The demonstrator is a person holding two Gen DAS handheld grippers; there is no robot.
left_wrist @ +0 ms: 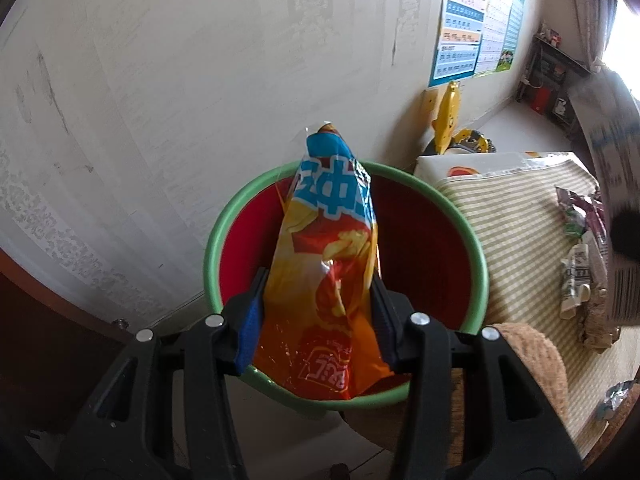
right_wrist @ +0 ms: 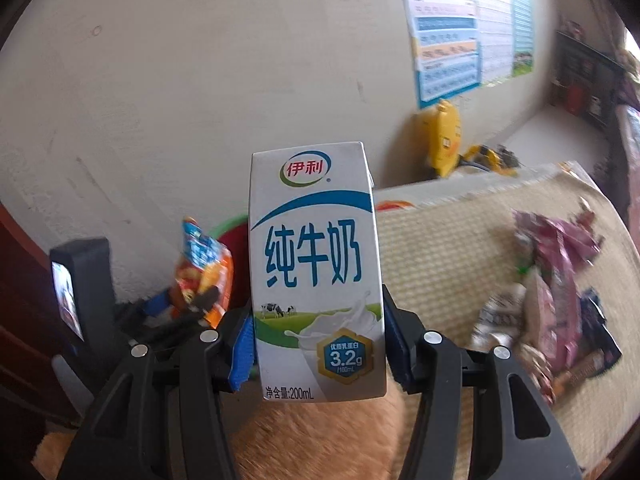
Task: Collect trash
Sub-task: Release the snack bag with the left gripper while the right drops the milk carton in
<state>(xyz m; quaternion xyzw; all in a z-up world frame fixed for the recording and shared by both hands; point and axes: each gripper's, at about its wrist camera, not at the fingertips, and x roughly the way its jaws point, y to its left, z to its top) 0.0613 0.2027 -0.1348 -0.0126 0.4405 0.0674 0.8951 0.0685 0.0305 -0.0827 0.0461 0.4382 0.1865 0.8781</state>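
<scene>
My left gripper is shut on an orange and blue chip bag and holds it upright over the red bin with a green rim. My right gripper is shut on a white milk carton with blue writing, held upright in the air. The right wrist view also shows the left gripper with the chip bag to the left, in front of the bin. The milk carton appears blurred at the right edge of the left wrist view.
A table with a green striped cloth stands right of the bin, with several wrappers and packets lying on it. A white wall is behind the bin. A yellow toy sits by the wall. A brown cushion lies near the bin.
</scene>
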